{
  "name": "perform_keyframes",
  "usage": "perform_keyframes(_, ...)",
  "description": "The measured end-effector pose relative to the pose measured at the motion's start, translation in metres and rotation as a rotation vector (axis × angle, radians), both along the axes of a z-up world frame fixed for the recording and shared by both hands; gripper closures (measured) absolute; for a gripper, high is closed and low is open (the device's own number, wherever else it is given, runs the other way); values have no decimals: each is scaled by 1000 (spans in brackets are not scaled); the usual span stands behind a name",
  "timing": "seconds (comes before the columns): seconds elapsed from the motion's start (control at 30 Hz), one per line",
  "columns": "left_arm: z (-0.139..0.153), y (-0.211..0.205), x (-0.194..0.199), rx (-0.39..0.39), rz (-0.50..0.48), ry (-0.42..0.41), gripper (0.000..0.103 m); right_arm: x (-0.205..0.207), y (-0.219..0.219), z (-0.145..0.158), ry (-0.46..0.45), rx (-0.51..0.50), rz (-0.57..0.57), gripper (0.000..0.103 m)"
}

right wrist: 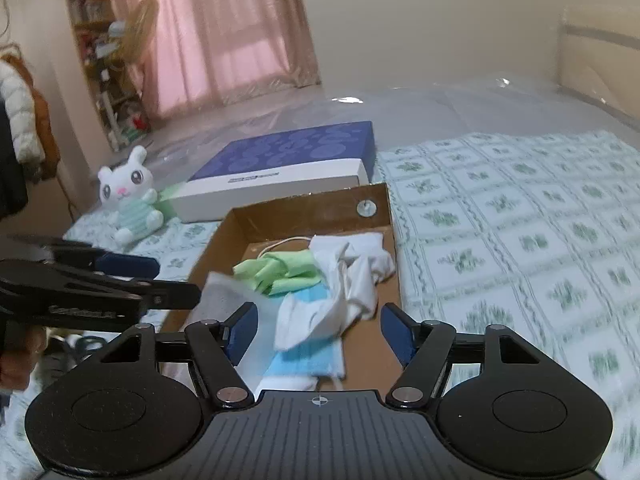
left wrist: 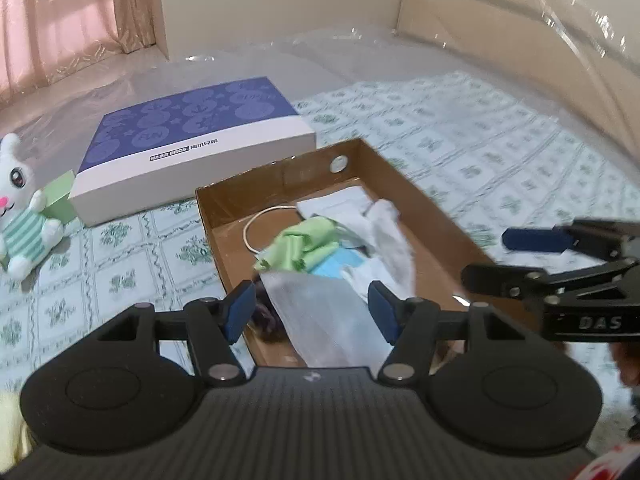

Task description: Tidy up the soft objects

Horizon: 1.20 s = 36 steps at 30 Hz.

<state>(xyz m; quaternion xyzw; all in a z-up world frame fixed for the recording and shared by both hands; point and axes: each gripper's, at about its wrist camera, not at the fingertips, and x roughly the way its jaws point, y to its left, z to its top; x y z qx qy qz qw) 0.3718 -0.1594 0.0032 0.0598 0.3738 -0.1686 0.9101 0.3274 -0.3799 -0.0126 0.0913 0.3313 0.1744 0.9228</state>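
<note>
Here, a loose heap of soft items, a green cloth (left wrist: 304,246), a white cloth (right wrist: 344,280) and a blue mask (right wrist: 308,356), is seen inside the open cardboard box (left wrist: 420,208), which lies on the patterned bedsheet (right wrist: 500,220). Bare sheet is left along the box's right edge. Behind the box a purple-lidded box (left wrist: 192,128) is set, with a plush rabbit (right wrist: 128,200) beside it. The left gripper (left wrist: 312,308) and right gripper (right wrist: 316,332) are held over the box's near end, jaws apart, nothing clamped. The near rim is hidden by them.
</note>
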Motion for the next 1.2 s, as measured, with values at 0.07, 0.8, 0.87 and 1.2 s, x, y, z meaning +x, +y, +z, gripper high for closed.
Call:
perform_keyframes(0.07, 9, 5, -21, -29, 7, -18, 43, -15, 0, 5, 6, 22, -15, 34)
perform_keyframes(0.8, 47, 87, -200, -143, 185, -107, 43, -150, 21, 44, -15, 176, -216, 29)
perform_keyframes(0.87, 46, 96, -212, -148, 205, -106, 43, -159, 26, 45, -17, 176, -223, 29)
perform_keyframes(1.2, 44, 137, -263, -124, 291, -133, 43, -192, 69, 44, 15, 157, -187, 29)
